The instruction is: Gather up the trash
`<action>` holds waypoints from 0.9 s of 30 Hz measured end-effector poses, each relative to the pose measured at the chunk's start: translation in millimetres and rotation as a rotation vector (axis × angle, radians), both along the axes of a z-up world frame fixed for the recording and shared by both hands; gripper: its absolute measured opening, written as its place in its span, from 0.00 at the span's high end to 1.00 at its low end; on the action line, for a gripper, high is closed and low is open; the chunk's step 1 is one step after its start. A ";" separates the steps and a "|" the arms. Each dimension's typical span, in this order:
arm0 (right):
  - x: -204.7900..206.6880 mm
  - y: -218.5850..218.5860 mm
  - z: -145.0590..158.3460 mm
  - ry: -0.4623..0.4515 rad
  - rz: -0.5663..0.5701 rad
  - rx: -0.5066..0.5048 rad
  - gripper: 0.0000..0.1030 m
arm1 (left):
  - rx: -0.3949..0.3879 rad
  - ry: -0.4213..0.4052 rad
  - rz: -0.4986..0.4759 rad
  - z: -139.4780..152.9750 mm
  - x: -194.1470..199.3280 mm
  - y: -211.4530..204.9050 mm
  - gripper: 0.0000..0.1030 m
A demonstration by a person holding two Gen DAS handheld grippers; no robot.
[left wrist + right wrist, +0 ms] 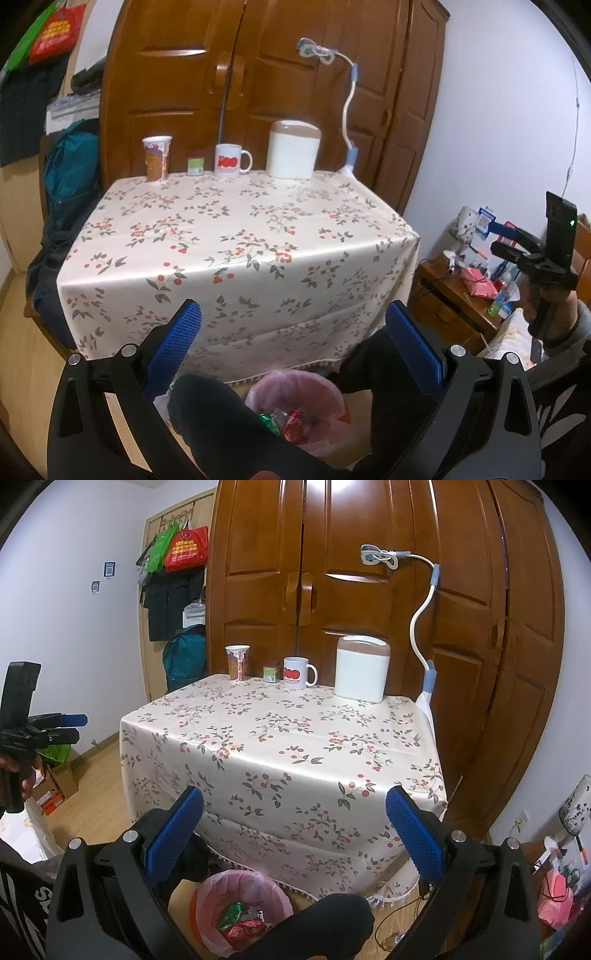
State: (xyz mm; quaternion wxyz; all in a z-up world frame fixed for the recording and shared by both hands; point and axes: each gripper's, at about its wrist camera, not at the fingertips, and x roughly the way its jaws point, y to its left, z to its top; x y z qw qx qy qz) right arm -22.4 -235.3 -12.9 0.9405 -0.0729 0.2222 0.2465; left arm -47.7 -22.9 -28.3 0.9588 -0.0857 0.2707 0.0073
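- Bags (177, 546): red and green ones hang on a door at the far left; the right wrist view shows them whole, the left wrist view only at its top corner.
- Box (55, 786): on the floor at the left, seen only from the right wrist.
- Left gripper (293, 332): held over the near edge of the table (236, 236), its jaws spread wide with nothing between the blue pads. In the right wrist view it shows from the side, at the far left edge, in a hand (26, 775).
- Along the table's far edge, left to right: paper cup (157, 158), small jar (194, 162), mug (229, 160), white canister (293, 149), and a gooseneck clamp (349, 107).
- Bin (295, 410): pink-lined, on the floor just below the near table edge, between two dark-clothed knees; red and green wrappers (240, 921) lie inside.
- Right gripper (295, 823): likewise spread wide and empty, above table edge and bin.
- Nightstand (454, 295): cluttered, at the right; the left wrist view shows its top, the right wrist view mainly a lamp (574, 808).
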 end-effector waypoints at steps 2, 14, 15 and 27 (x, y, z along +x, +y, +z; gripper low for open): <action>-0.4 -1.0 -1.2 0.001 0.001 0.004 0.05 | 0.001 -0.007 -0.002 1.0 -1.5 -1.0 0.06; -4.9 -3.8 -2.4 0.000 0.008 0.019 0.05 | -0.012 -0.021 0.003 3.7 -6.2 -1.6 0.06; -5.6 -4.1 -2.7 0.000 0.007 0.021 0.05 | -0.016 -0.023 0.003 4.4 -7.5 -2.4 0.06; -11.2 -2.0 -1.2 -0.005 0.014 0.033 0.05 | -0.009 -0.041 -0.009 5.3 -13.4 -10.5 0.05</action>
